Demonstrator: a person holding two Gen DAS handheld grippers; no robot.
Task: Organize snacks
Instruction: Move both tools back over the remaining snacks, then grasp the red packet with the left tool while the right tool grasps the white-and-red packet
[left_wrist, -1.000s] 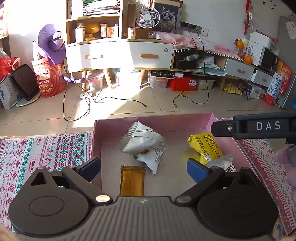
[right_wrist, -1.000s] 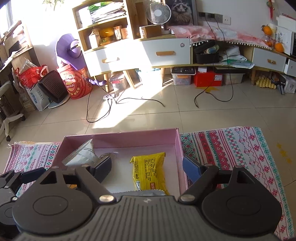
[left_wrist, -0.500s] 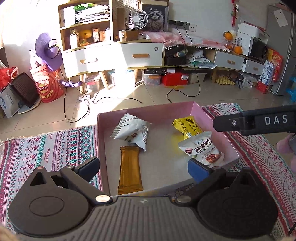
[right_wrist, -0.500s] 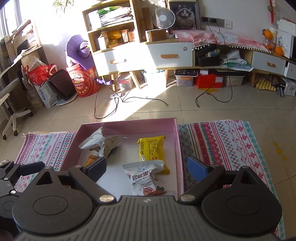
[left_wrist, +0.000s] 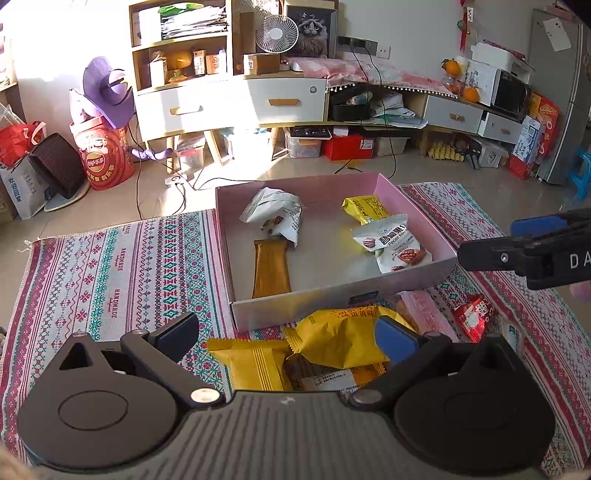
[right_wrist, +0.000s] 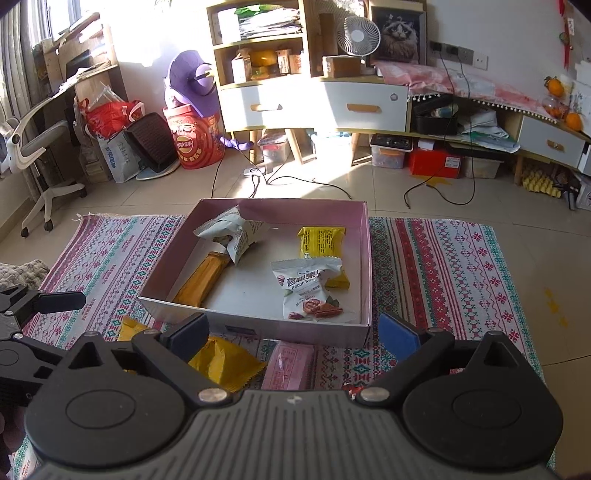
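Both grippers have drawn back toward the near side of the box (right_wrist: 365, 258). A pecan packet (right_wrist: 310, 290) now lies in its right half, partly over the yellow packet (right_wrist: 322, 240). The right gripper (right_wrist: 295, 334) is opening, nothing between its jaws. Loose snacks on the rug (left_wrist: 110, 266) have come into view: yellow bags (left_wrist: 332, 339), a pink pack (right_wrist: 288, 365), a red one (left_wrist: 474, 317).

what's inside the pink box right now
Four snacks lie in the pink box: a white crumpled packet, a gold bar, a yellow packet and a pecan packet partly covering it.
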